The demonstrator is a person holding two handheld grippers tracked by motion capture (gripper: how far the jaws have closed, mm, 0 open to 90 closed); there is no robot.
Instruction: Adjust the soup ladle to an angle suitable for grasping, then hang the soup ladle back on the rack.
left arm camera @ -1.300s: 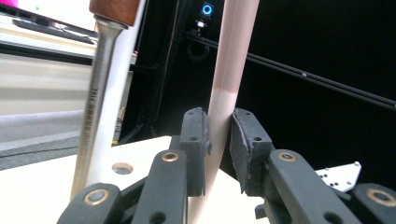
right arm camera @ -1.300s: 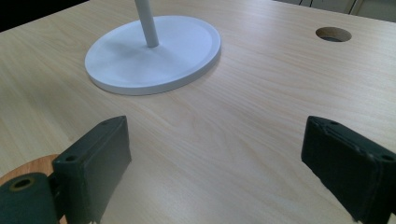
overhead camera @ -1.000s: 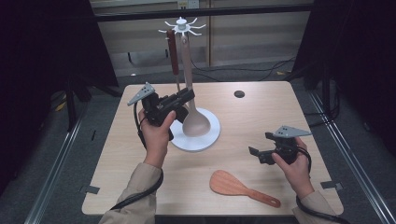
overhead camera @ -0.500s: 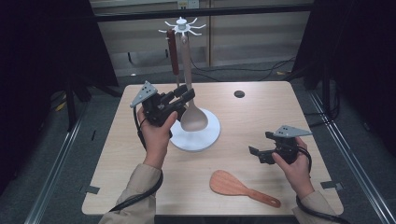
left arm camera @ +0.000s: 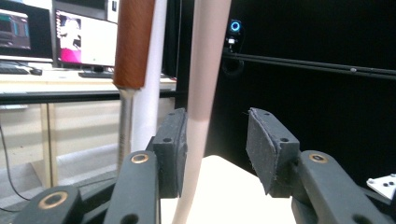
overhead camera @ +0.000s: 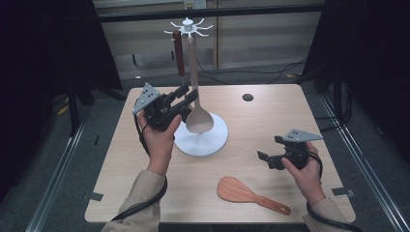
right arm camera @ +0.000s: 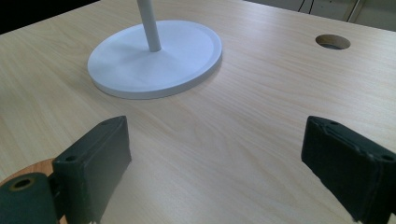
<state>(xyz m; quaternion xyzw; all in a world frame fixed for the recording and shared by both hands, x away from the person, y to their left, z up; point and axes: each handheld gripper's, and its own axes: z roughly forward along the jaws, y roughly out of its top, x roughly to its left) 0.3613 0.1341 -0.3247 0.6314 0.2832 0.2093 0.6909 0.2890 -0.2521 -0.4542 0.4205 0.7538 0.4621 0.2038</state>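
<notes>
Left tongs (left arm camera: 217, 154) just opened; ladle (left arm camera: 205, 70) between.

You can't read any words, labels or numbers here; the two screens (left arm camera: 56, 32) far off are too blurry.

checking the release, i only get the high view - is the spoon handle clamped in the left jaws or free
Observer: Free. The left gripper's jaws have just been opening; the spoon handle stands between them, near one pad, with a gap to the other.
Operator: what hangs next to it
Observer: A brown-handled utensil with a metal shank, beside the white pole.
Operator: right jaws holding anything
Observer: No, the right gripper is open over bare table, facing the rack base.
</notes>
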